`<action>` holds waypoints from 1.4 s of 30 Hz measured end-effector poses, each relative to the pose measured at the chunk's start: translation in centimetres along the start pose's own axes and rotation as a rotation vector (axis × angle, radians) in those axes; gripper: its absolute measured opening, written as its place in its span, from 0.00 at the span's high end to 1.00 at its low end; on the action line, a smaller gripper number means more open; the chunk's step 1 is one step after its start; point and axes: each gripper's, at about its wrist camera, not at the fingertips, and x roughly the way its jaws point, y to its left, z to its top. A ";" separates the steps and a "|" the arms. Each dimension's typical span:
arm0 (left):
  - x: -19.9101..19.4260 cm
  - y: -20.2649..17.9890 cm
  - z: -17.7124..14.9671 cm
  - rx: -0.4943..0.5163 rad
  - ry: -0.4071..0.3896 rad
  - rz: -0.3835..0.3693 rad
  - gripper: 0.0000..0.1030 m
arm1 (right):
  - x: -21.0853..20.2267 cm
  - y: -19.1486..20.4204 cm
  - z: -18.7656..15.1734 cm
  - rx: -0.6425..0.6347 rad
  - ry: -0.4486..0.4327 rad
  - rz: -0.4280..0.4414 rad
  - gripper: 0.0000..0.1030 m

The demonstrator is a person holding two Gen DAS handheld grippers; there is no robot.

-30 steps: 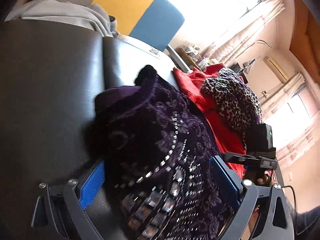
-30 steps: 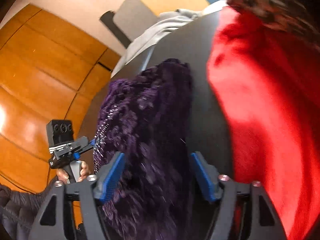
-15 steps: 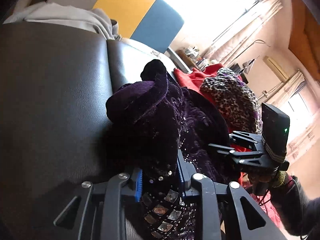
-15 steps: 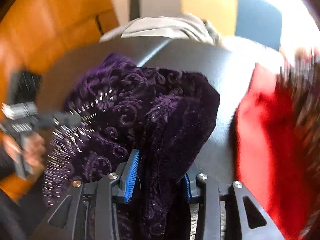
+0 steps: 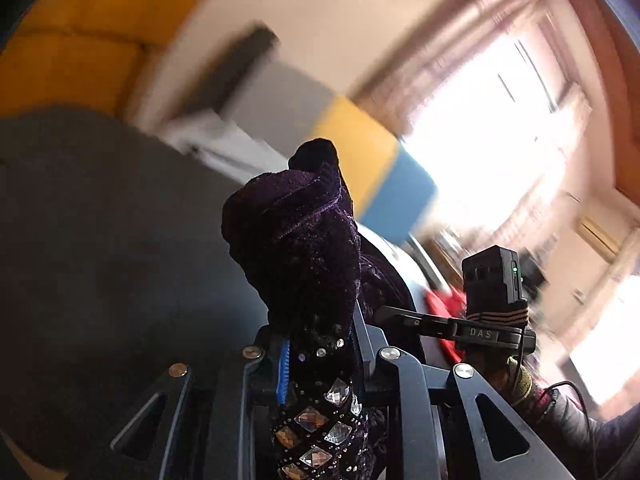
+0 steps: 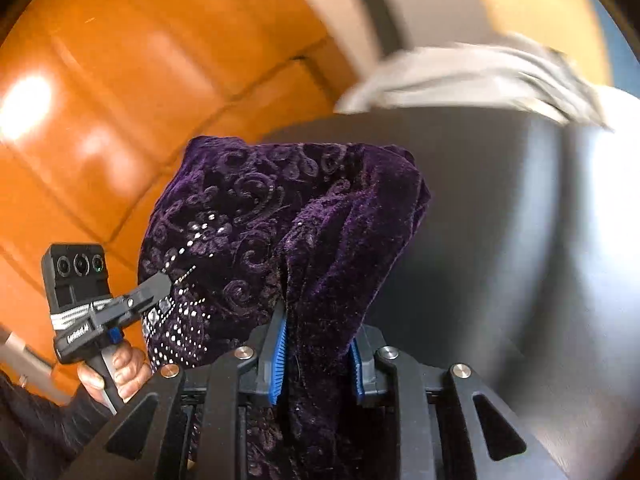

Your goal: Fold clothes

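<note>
purple velvet garment [image 6: 280, 216] | you had both the left hand-held gripper [image 5: 320, 364] and the right hand-held gripper [image 6: 316, 360] freshly closed and clenched on its edge | raised off the black surface [image 6: 500, 240], likely to spread it for folding

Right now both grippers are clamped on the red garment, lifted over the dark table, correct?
Not quite: the garment is purple velvet, not red. The right wrist view shows the right gripper clamped on it, with the left gripper gripping its studded edge, over the dark table. The rest holds.
</note>
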 end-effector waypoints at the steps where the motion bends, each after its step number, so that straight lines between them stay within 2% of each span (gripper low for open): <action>1: -1.4 1.5 1.3 0.007 -0.032 0.051 0.78 | 2.1 1.2 1.7 -0.022 0.009 0.034 0.76; 3: -3.3 4.4 3.3 0.004 -0.070 0.143 0.78 | 6.5 3.7 5.1 -0.061 0.036 0.096 0.76; 4: -3.9 5.9 4.0 -0.007 -0.081 0.182 0.78 | 9.7 4.8 7.9 -0.078 0.058 0.121 0.76; 8: -5.2 12.9 6.3 -0.064 -0.090 0.375 0.78 | 20.3 8.7 13.3 -0.123 0.167 0.154 0.76; 10: -5.2 16.4 6.8 -0.099 -0.078 0.470 0.78 | 25.9 10.4 14.6 -0.158 0.235 0.124 0.76; 13: -4.0 21.6 6.4 -0.162 -0.022 0.581 0.77 | 31.4 11.9 14.6 -0.210 0.304 0.060 0.75; 16: -3.6 23.4 5.9 -0.196 0.005 0.594 0.70 | 34.0 10.9 14.6 -0.211 0.317 0.010 0.65; 17: -3.5 24.0 5.7 -0.207 0.014 0.599 0.62 | 33.8 10.5 14.8 -0.204 0.308 0.008 0.63; 18: -3.4 24.5 5.5 -0.217 0.023 0.604 0.59 | 33.3 10.3 15.0 -0.206 0.297 0.002 0.63; 20: -3.7 23.9 5.8 -0.188 0.025 0.638 0.52 | 30.9 11.1 15.4 -0.295 0.221 -0.064 0.63; 22: -5.2 23.3 6.3 -0.147 -0.014 0.669 0.48 | 28.4 12.6 15.6 -0.402 0.144 -0.086 0.63; 24: -7.0 22.8 6.7 -0.112 -0.061 0.698 0.42 | 26.0 14.3 15.4 -0.493 0.094 -0.039 0.63; 26: -7.4 21.5 7.4 -0.087 -0.108 0.632 0.31 | 27.0 15.5 15.8 -0.560 0.125 0.021 0.63; 27: -6.8 20.8 7.8 -0.051 -0.104 0.620 0.29 | 27.6 16.1 16.0 -0.593 0.143 0.049 0.63; 29: -5.4 19.8 8.6 0.010 -0.087 0.601 0.28 | 28.3 16.3 14.3 -0.639 0.209 0.055 0.66; 30: -3.9 19.9 9.1 0.024 -0.050 0.590 0.28 | 27.6 15.6 12.5 -0.645 0.236 0.022 0.66; 32: -1.3 20.9 9.7 0.023 0.033 0.594 0.31 | 29.5 13.1 11.2 -0.599 0.297 -0.098 0.67; 33: 0.5 22.5 9.6 -0.010 0.105 0.606 0.31 | 29.8 11.8 10.9 -0.561 0.290 -0.081 0.67; 34: 1.3 23.4 9.1 -0.017 0.133 0.631 0.37 | 29.3 10.7 10.7 -0.527 0.241 -0.037 0.68; 35: 2.0 24.3 8.6 -0.021 0.158 0.655 0.39 | 28.9 9.9 10.4 -0.512 0.217 -0.018 0.69; 37: 2.0 23.6 8.1 0.017 0.143 0.673 0.39 | 29.1 9.6 10.3 -0.515 0.211 -0.025 0.69; 40: 1.6 23.2 8.2 -0.002 0.125 0.698 0.39 | 29.0 9.4 10.6 -0.502 0.216 -0.025 0.69; 42: 0.0 22.3 8.8 -0.050 0.074 0.710 0.41 | 28.7 9.4 10.8 -0.497 0.211 -0.033 0.69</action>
